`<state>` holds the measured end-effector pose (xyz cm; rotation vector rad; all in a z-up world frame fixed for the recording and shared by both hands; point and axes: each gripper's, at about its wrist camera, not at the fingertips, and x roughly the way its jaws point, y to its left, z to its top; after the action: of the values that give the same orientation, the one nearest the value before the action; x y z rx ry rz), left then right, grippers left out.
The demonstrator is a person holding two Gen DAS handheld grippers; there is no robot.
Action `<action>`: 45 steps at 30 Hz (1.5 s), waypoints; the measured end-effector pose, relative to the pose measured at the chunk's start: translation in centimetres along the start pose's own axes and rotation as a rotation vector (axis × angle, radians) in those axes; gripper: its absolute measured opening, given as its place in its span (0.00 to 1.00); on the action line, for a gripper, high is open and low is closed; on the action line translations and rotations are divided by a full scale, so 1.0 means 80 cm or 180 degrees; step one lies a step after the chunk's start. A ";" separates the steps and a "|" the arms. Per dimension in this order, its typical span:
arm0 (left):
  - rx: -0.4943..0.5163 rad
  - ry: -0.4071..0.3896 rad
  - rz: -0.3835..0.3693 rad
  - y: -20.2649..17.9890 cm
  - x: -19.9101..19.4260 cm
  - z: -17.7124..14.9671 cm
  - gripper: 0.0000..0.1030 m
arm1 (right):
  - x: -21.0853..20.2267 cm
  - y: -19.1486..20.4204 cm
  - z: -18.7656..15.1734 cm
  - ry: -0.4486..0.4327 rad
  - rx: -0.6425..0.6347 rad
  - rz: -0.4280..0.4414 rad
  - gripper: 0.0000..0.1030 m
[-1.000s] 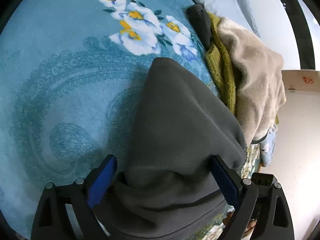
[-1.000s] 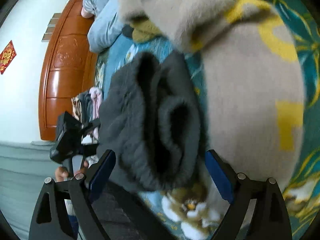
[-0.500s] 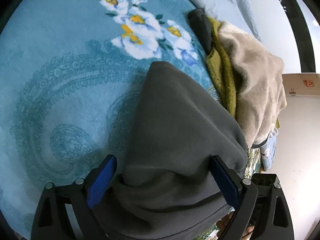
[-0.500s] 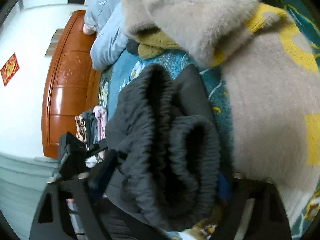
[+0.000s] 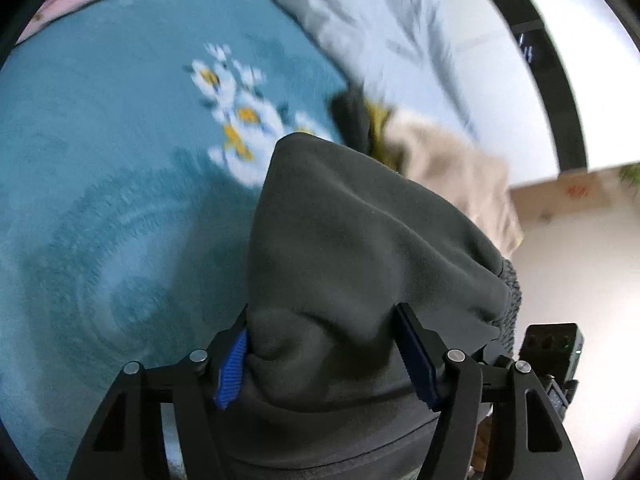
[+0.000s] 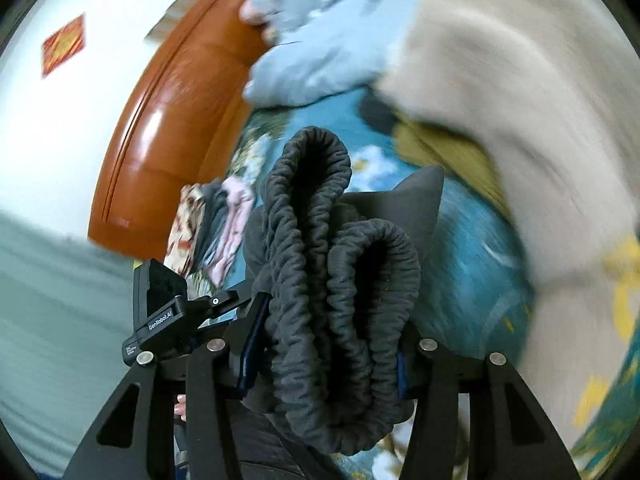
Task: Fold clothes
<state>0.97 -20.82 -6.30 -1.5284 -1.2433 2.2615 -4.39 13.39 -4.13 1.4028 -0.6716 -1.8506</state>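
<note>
Both grippers clenched on the same dark grey garment (image 5: pixel 360 264), lifted clear of the teal floral bedspread (image 5: pixel 100 200).

Left gripper (image 5: pixel 326 354): fingers (image 5: pixel 230 372) pinching a smooth fold of the fabric, which bulges up and forward between them; bedspread below and ahead, blurred.

Right gripper (image 6: pixel 322 346): fingers (image 6: pixel 250 344) clamped on the bunched elastic waistband (image 6: pixel 316 240), which loops up in two thick ridges just ahead of the tips. Left gripper's housing visible close beside the left finger, so the two grips sit near each other.

Ahead and right of the fingers: beige fluffy garment (image 6: pixel 500 80) heaped over an olive knit (image 6: pixel 440 152). Pale blue quilt (image 6: pixel 320 40) beyond, wooden headboard (image 6: pixel 168 120) far left. Small folded stack (image 6: pixel 212 232) left of the waistband.

Step in hand, as judged: carrying the gathered piece to open bedspread to lay it flat. To do well:
- keep both pinches tight; thick fleece and the elastic bunch likely to slip
- draw grippers apart to pull out slack before lowering
- set down on bare bedspread left of the heap, well off the beige pile
- let the far hem touch first, then drag back to smooth
</note>
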 end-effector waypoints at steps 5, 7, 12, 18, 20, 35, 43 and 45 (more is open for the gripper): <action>-0.0205 -0.0438 -0.0056 0.037 -0.069 0.028 0.68 | 0.070 0.077 0.056 0.0319 -0.0450 0.0134 0.51; -0.0296 -0.0639 -0.0035 0.055 -0.106 0.044 0.68 | 0.102 0.112 0.075 0.0450 -0.0653 0.0224 0.51; -0.0466 -0.1219 0.0092 0.096 -0.219 0.096 0.68 | 0.202 0.229 0.132 0.0755 -0.1122 0.0565 0.51; -0.0592 -0.1858 0.0348 0.141 -0.355 0.174 0.68 | 0.333 0.395 0.195 0.1005 -0.1665 0.0928 0.51; -0.0657 -0.2051 0.0442 0.158 -0.395 0.200 0.68 | 0.378 0.434 0.211 0.1085 -0.1742 0.1010 0.51; -0.1123 -0.2202 0.1131 0.315 -0.408 0.320 0.68 | 0.654 0.475 0.242 0.1437 -0.1665 0.0654 0.53; -0.1058 -0.2131 0.1185 0.310 -0.414 0.327 0.71 | 0.654 0.472 0.248 0.1365 -0.1665 0.0557 0.63; -0.1062 -0.2099 0.1205 0.305 -0.418 0.327 0.71 | 0.641 0.480 0.253 0.1321 -0.1767 0.0500 0.63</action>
<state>2.92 -68.62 4.05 -1.2132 -1.6711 3.1016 -23.42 -50.93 0.10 1.2537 -0.0438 -1.4082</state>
